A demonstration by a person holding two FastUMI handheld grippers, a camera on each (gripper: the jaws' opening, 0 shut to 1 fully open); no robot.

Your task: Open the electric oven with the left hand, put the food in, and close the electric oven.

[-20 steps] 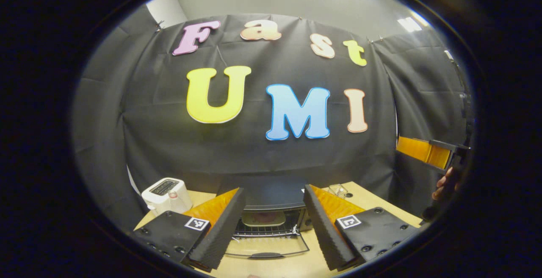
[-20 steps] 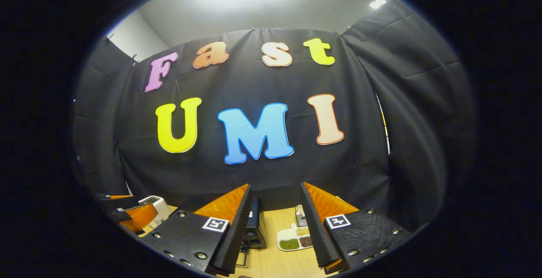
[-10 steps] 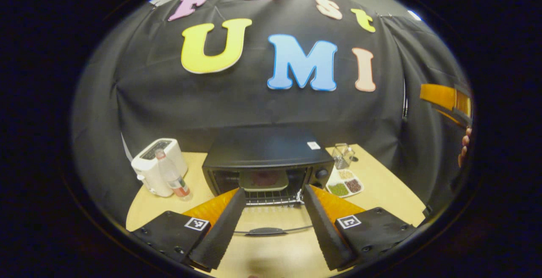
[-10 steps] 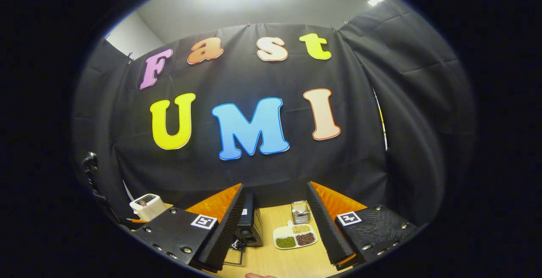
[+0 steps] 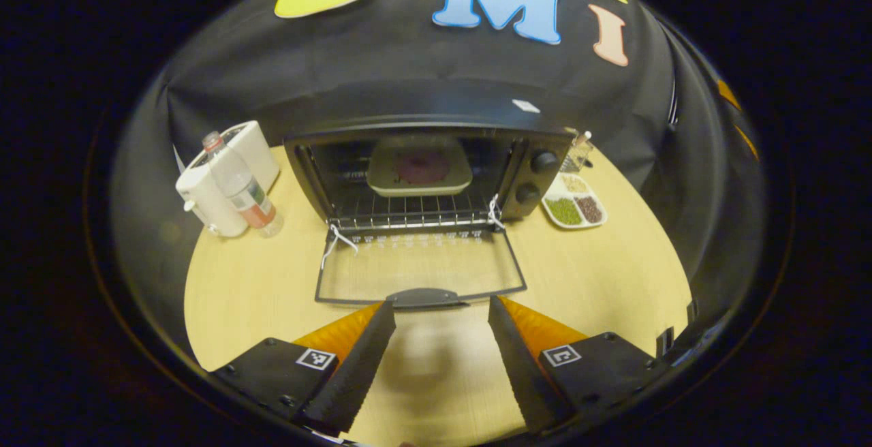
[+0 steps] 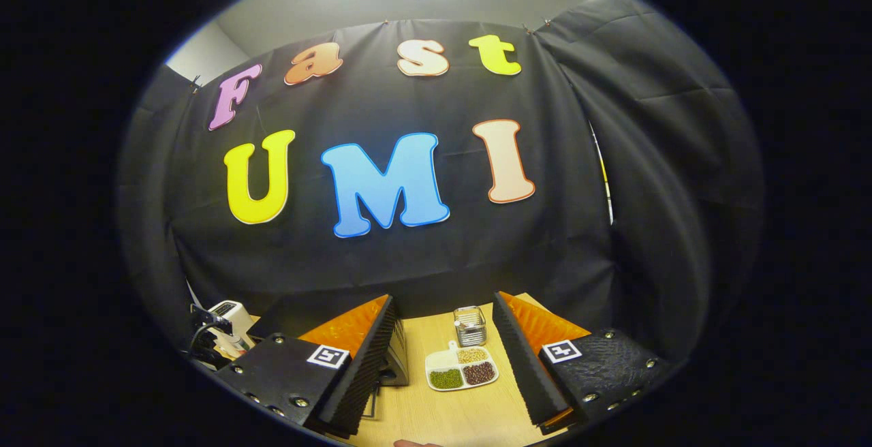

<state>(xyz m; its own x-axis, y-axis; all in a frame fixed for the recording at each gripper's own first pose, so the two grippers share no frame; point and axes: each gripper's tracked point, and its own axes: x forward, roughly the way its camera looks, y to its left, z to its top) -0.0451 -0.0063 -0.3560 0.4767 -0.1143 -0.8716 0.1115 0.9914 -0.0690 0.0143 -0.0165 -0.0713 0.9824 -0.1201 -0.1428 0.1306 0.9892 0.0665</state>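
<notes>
A black electric oven [image 5: 436, 161] sits mid-table, its long side across, mouth facing the left gripper [image 5: 436, 358]. Its glass door [image 5: 419, 273] lies flat, food tray [image 5: 419, 171] on the rack. Both the left and right gripper [image 6: 443, 365] are spread wide, empty

Oven [image 5: 531, 176]: black electric countertop oven on the wooden bench [image 5: 599, 263], at the rear centre, front facing the camera; 2 round knobs on its right panel.
Door [image 5: 419, 273]: glass, fully open, folded down flat toward the viewer, dark handle [image 5: 424, 296] at its near edge.
Rack [image 5: 409, 219]: wire, inside the cavity.
Food [image 5: 422, 167]: dark round piece on a pale square tray [image 5: 381, 181], resting on the rack inside the oven.
</notes>
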